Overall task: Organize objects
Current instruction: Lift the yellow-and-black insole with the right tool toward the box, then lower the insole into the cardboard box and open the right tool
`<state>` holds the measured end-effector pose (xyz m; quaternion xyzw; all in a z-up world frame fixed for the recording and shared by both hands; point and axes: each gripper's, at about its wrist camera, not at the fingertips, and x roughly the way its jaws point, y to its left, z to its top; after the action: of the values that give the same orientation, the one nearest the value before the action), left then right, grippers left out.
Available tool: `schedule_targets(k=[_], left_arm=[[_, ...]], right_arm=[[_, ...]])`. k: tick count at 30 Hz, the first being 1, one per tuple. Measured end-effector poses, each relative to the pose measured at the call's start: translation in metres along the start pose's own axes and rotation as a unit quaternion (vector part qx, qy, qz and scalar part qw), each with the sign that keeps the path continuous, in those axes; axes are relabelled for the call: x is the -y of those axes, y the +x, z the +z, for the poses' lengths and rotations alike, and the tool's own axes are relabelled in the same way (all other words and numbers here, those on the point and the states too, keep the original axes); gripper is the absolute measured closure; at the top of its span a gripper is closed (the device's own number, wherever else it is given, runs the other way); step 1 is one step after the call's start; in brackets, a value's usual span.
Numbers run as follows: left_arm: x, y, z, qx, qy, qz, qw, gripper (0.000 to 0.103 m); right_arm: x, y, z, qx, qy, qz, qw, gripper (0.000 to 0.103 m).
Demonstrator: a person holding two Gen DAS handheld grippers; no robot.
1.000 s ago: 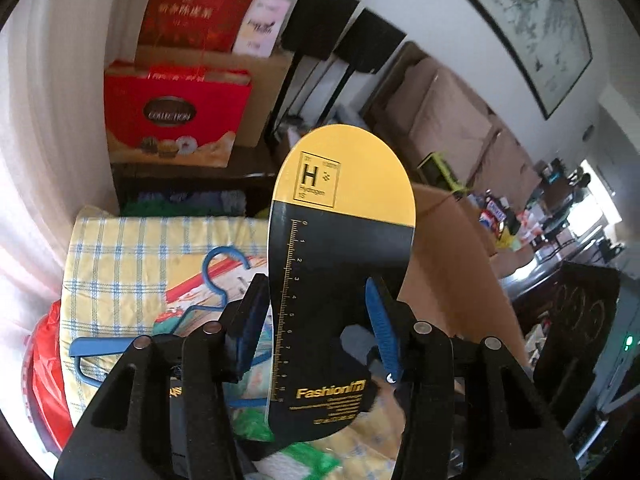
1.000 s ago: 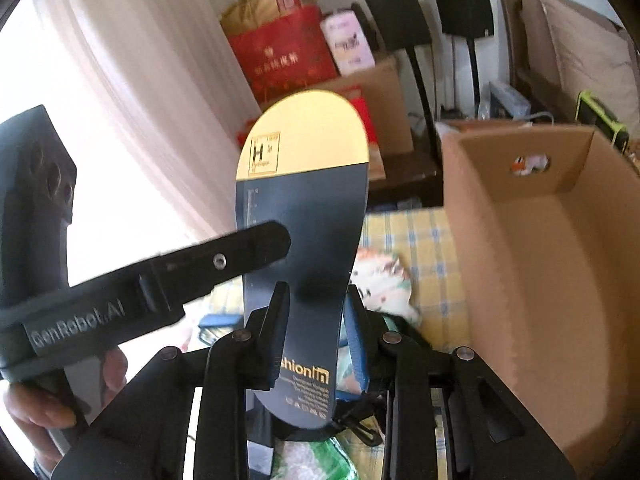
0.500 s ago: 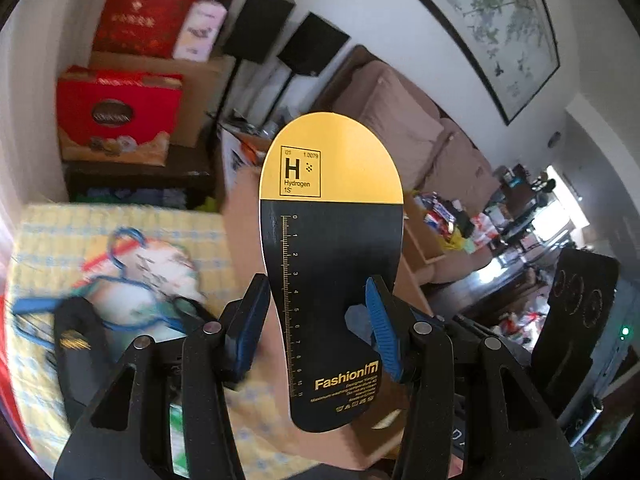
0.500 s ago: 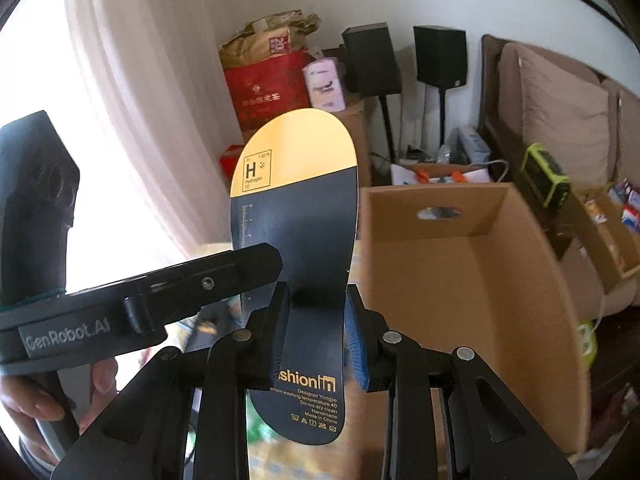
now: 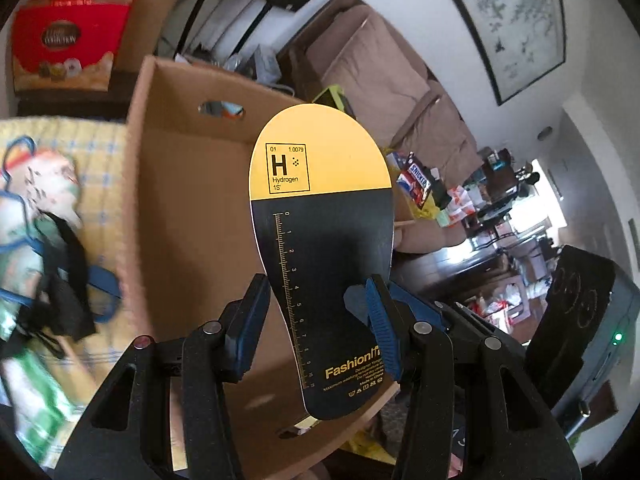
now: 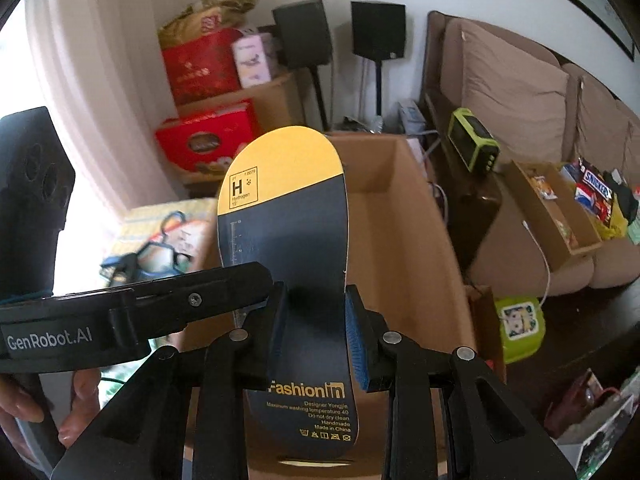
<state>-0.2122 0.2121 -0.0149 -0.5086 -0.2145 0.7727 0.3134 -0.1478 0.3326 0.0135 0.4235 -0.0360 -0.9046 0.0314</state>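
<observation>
- The step in hand looks like the carry: a black-and-yellow insole (image 5: 320, 248) hangs in the air in front of the open cardboard box (image 5: 180, 208), not yet inside it.
- The right claw (image 6: 316, 328) grips the insole across its narrow waist, both blue pads pressed to its edges, jaws only partly apart.
- The left claw (image 5: 318, 320) stands a little wider. Its right pad sits at the insole's edge; its left pad appears just clear of it, though the angle is poor, so I cannot tell whether it truly clamps.
- In the left wrist view the insole stands upright, its yellow toe at 12 o'clock and the heel print at 6; the box fills the picture from 9 to 11 o'clock behind it.
- Both claws point downward at a slant toward the box mouth. A hand (image 6: 24, 404) holds the left claw's handle at 8 o'clock in the right wrist view.
- Next, I judge, the insole must go over the rim, tip flat and be let go.
- A heap of hangers and clothes (image 5: 44, 216) lies on the checked cloth at 9 o'clock, beside the box.
</observation>
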Motion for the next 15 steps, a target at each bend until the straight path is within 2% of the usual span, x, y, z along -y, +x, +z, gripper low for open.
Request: schedule_targets(k=[8, 15], left_arm=[[-0.006, 0.060, -0.005, -0.049, -0.035, -0.001, 0.9982, 0.057], [-0.002, 0.085, -0.009, -0.074, -0.028, 0.007, 0.9968, 0.057]], right_arm=[[0.037, 0.026, -0.019, -0.032, 0.002, -0.021, 0.999, 0.072], [0.049, 0.038, -0.027, -0.039, -0.010, -0.060, 0.997, 0.072]])
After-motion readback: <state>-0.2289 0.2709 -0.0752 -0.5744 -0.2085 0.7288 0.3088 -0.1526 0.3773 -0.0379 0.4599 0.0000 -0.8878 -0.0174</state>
